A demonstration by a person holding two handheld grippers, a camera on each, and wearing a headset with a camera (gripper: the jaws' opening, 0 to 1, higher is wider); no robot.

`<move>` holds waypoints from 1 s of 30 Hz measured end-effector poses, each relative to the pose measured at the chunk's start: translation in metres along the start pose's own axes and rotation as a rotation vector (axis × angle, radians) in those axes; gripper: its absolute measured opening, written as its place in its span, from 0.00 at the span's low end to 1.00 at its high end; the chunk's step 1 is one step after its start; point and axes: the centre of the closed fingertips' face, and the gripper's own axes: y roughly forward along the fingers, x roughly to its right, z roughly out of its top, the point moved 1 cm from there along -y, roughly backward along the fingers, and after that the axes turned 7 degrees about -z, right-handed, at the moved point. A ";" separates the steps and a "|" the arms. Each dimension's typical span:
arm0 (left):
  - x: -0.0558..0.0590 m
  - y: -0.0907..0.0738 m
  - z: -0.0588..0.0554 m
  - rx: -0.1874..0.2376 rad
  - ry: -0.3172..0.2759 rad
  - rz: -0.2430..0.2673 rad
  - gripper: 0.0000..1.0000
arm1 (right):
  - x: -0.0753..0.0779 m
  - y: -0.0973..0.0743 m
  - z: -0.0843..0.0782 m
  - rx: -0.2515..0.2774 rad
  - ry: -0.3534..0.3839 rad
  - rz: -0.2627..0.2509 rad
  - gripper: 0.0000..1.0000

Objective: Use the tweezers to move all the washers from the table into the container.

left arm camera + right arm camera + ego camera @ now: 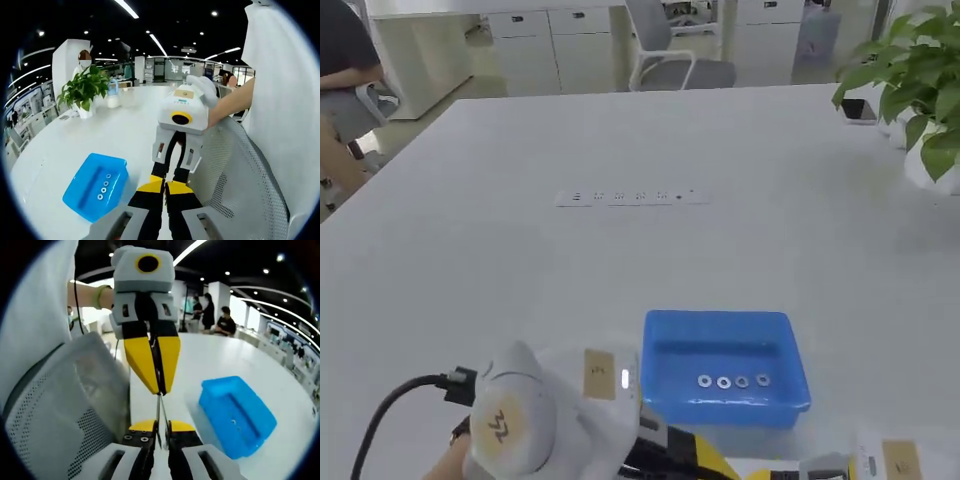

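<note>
A: Washers (733, 381)?
B: Four, in a row inside the blue container (720, 318), 5 o'clock in head view.
A: Grippers?
B: Left gripper (161, 391) and right gripper (160, 429) both clamped on tweezers (160, 410) (tip to tip).

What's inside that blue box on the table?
In the blue container four small washers lie in a row. The head view hides its near wall's inner side.

My left gripper (161, 391) has a white and grey body, yellow jaws with black parts, an orange zigzag mark (500, 428) and a black cable (440, 380). My right gripper (169, 172) looks the same, with a tan sticker (182, 94). I wear a white top (285, 100) and a green wristband (102, 296).
</note>
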 end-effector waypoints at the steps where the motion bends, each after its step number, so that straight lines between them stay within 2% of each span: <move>1: -0.001 0.000 0.000 -0.004 0.002 -0.001 0.00 | 0.000 0.001 0.001 0.003 0.003 0.002 0.06; 9: -0.002 0.001 -0.002 -0.044 0.024 -0.018 0.00 | 0.002 0.004 0.000 0.013 0.036 0.011 0.06; 13: -0.004 0.004 -0.005 -0.063 0.037 -0.021 0.00 | 0.003 0.005 -0.005 -0.002 0.045 0.015 0.06; 17: -0.001 0.010 -0.008 -0.105 0.063 -0.045 0.00 | -0.001 0.006 -0.009 -0.019 0.049 0.033 0.06; 20: -0.002 0.012 -0.006 -0.100 0.067 -0.051 0.00 | -0.001 0.006 -0.010 -0.018 0.052 0.033 0.06; 23: -0.006 0.011 -0.005 -0.099 0.048 -0.050 0.00 | 0.002 0.006 -0.009 -0.014 0.086 0.029 0.06; 27: -0.007 0.012 -0.004 -0.098 0.035 -0.054 0.00 | 0.002 0.004 -0.007 -0.030 0.091 0.019 0.06; 30: -0.008 0.013 -0.003 -0.101 0.027 -0.055 0.00 | 0.003 0.000 -0.001 0.002 0.090 0.013 0.06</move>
